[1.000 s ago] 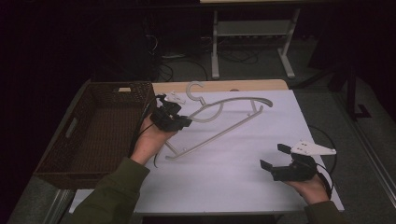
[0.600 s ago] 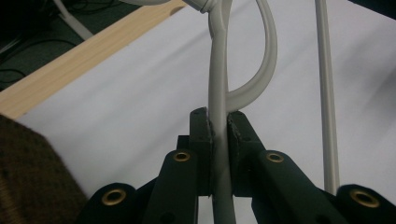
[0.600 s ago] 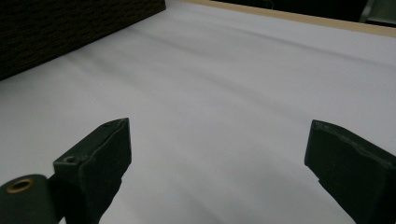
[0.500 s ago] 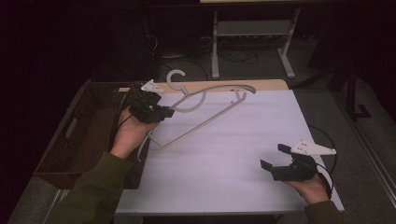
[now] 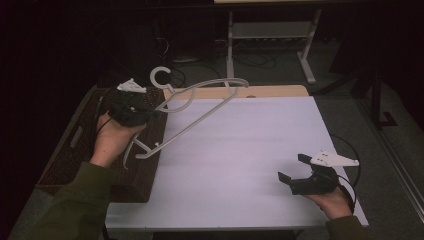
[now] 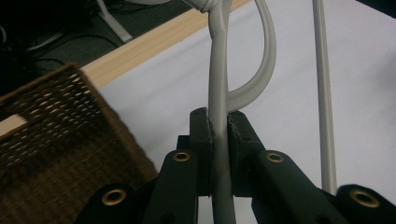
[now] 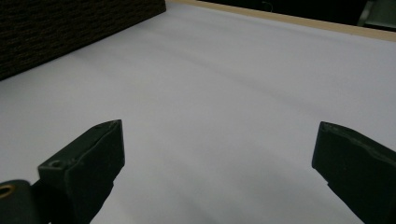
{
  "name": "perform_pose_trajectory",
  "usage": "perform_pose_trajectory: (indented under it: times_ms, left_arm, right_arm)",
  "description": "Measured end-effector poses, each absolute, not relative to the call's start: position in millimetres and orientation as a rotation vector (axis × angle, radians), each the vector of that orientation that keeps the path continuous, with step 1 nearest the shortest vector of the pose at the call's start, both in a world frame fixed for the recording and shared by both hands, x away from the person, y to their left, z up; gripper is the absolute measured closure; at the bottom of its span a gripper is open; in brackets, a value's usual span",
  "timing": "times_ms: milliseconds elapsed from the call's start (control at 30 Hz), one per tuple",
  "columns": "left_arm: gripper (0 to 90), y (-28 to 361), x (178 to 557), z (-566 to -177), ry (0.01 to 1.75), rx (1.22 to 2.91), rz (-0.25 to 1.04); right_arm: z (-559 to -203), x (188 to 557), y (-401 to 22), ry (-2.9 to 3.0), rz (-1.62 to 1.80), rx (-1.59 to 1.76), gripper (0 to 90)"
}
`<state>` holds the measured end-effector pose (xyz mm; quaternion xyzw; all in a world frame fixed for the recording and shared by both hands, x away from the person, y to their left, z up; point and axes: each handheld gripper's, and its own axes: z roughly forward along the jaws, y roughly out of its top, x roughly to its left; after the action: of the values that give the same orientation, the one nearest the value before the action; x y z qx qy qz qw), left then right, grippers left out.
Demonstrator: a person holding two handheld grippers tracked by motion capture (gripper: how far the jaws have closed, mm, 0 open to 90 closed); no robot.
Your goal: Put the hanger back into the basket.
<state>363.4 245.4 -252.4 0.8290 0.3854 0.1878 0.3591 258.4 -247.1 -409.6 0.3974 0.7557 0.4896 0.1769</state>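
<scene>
Left gripper [image 5: 150, 114] was clamped on the white hanger [image 5: 200, 112]; in the left gripper view the jaws pinched one thin arm of the hanger [image 6: 218, 93] between them, no gap visible either side. Hanger was off the table [image 5: 260, 145], held in the air and tilted. Its hook [image 5: 161, 76] pointed up and away near the far edge, and its lower corner hung over the near right rim of the wicker basket [image 5: 75, 150]. The rest of the frame reached out above the white tabletop toward the wooden strip at the far edge.

Right gripper [image 5: 294, 170] sat low near the front right corner of the table, jaws wide apart, nothing between them. The right gripper view showed bare white surface [image 7: 224, 93] ahead and the basket's dark side [image 7: 70, 28] well off in the upper left.

Progress, as judged: pick-up done, hanger secure in the grip and part-way over the basket. Left to do, likely: carry it fully over the basket opening, lower it in, let go. The hanger looked long against the basket, so it may need turning to fit. Could not tell whether anything already lay in the basket; its inside was too dark.
</scene>
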Motion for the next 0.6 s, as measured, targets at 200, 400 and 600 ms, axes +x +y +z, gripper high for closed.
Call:
perform_pose_trajectory:
  times_ms: [200,400,600]
  left_arm:
    - [82.6,267.5,362.6,-246.6,1.027,2.123,0.51]
    - [82.6,294.6,359.8,-242.9,1.072,2.096,0.546]
    - [82.7,319.2,356.7,-242.3,1.102,2.083,0.577]
  right_arm:
    - [-410.0,258.6,-247.6,2.141,1.382,1.126,2.0]
    - [-410.1,258.3,-246.8,2.144,1.381,1.129,1.9]
    - [-410.9,258.8,-247.4,2.141,1.376,1.129,2.0]
